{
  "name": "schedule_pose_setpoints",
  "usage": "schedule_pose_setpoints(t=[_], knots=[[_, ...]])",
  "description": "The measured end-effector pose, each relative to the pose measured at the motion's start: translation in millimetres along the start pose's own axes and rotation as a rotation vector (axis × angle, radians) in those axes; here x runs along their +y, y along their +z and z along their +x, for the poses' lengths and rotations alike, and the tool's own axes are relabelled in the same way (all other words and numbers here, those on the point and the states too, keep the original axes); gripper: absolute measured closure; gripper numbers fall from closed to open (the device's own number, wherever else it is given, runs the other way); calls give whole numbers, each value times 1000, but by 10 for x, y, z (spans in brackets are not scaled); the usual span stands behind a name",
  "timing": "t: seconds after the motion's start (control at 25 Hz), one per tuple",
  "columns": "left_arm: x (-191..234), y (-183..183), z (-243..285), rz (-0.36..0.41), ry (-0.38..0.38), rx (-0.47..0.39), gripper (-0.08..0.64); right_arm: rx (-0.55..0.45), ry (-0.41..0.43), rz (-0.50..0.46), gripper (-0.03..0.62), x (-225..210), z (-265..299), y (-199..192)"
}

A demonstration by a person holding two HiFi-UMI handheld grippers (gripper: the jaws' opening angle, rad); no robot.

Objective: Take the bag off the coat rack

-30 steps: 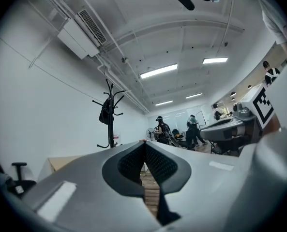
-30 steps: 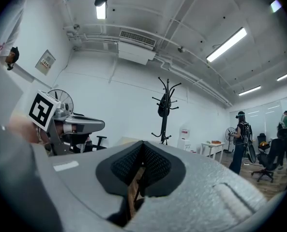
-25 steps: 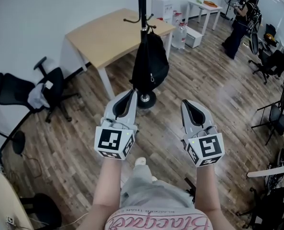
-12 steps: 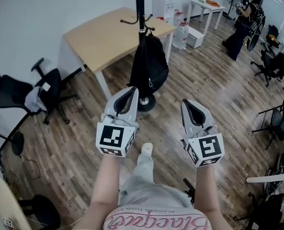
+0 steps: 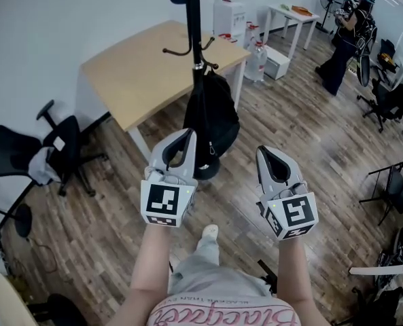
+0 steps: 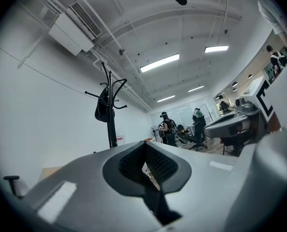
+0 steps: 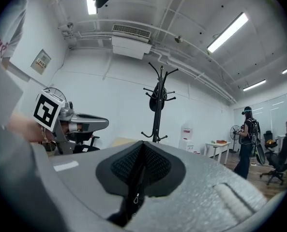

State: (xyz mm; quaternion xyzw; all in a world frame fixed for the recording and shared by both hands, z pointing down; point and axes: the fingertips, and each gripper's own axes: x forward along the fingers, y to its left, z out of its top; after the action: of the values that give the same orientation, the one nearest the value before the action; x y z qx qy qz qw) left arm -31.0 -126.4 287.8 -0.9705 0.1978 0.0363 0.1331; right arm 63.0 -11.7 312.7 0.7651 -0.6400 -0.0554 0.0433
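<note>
We see the black bag [image 5: 212, 114] hanging from a hook of the coat rack [image 5: 194, 32], which stands beside the wooden table [image 5: 136, 73]. Our 2 grippers are held apart from it. The left gripper [image 5: 185, 138] and right gripper [image 5: 266, 156] each have jaws pressed together, gripping nothing.

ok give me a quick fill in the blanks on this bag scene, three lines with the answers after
1. The black bag hangs from the ___ that stands in front of the wooden table.
2. The left gripper and the right gripper both have their jaws ___, with nothing between them.
3. In the head view, the tip of the ___ gripper shows right beside the bag.

Missing words: coat rack; shut; left
</note>
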Motion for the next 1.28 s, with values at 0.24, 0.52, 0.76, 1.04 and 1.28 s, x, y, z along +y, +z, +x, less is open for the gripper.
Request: schedule_pose_setpoints(t=[0.24, 0.52, 0.76, 1.04, 1.28], knots=[[433, -245, 668, -18, -12, 14, 548, 9, 11, -2, 589, -279, 785, -30], [757, -393, 1212, -27, -19, 17, 548, 24, 16, -31, 589, -530, 1421, -71], [901, -543, 1382, -36, -12, 34, 548, 51, 20, -45, 589, -587, 1678, -204], [972, -581, 1575, -34, 18, 42, 548, 45, 38, -40, 589, -794, 1895, -231], [1045, -600, 1727, -22, 88, 50, 548, 30, 99, -34, 589, -982, 2162, -257]])
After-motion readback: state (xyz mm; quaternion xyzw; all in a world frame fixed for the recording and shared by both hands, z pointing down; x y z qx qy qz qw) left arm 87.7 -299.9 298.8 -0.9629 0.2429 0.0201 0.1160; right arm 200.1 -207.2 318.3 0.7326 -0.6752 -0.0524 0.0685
